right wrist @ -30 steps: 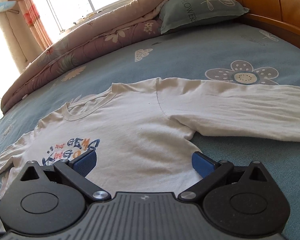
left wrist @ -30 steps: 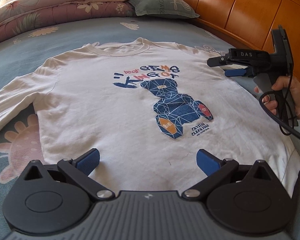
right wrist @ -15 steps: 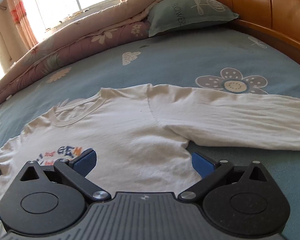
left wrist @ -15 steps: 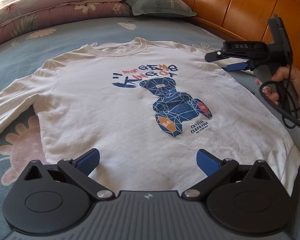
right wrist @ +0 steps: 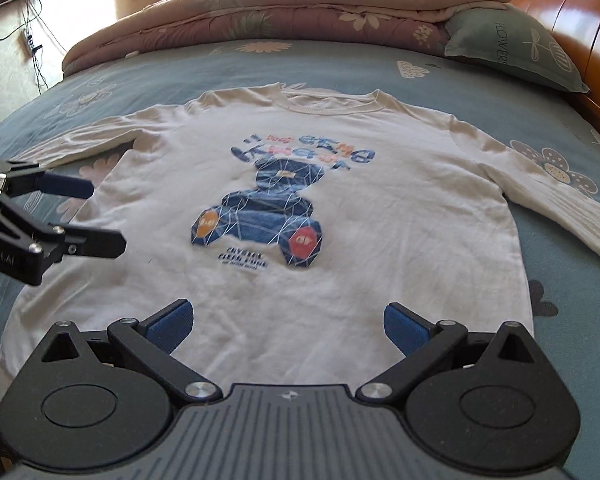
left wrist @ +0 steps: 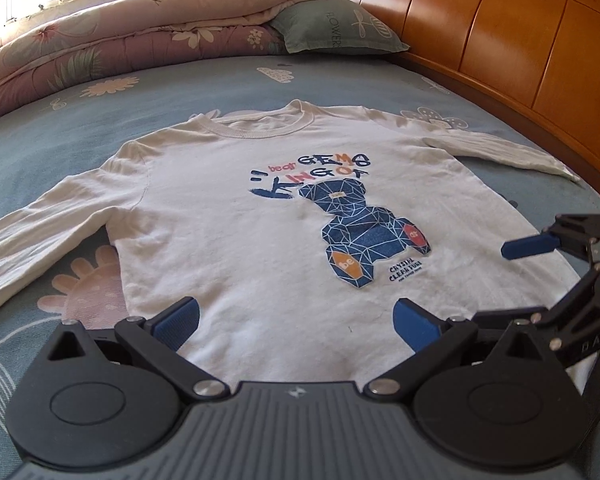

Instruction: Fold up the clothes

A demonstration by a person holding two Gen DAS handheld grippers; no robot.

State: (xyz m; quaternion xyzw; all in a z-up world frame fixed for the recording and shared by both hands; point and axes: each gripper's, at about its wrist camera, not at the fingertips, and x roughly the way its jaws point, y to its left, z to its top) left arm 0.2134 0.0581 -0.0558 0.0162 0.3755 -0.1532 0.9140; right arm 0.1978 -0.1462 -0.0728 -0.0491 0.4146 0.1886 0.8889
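A white long-sleeved shirt point(left wrist: 260, 248) with a blue bear print lies flat, face up, mid-frame on a blue floral bedsheet point(left wrist: 60, 128). The left gripper point(left wrist: 296, 322) and right gripper point(right wrist: 286, 322) hover over its hem at bottom centre, both spread wide, apparently clear of the cloth.

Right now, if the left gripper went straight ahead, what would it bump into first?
Probably the shirt: the open left gripper points low across its hem, toward the bear print. Its height above the cloth is unclear.
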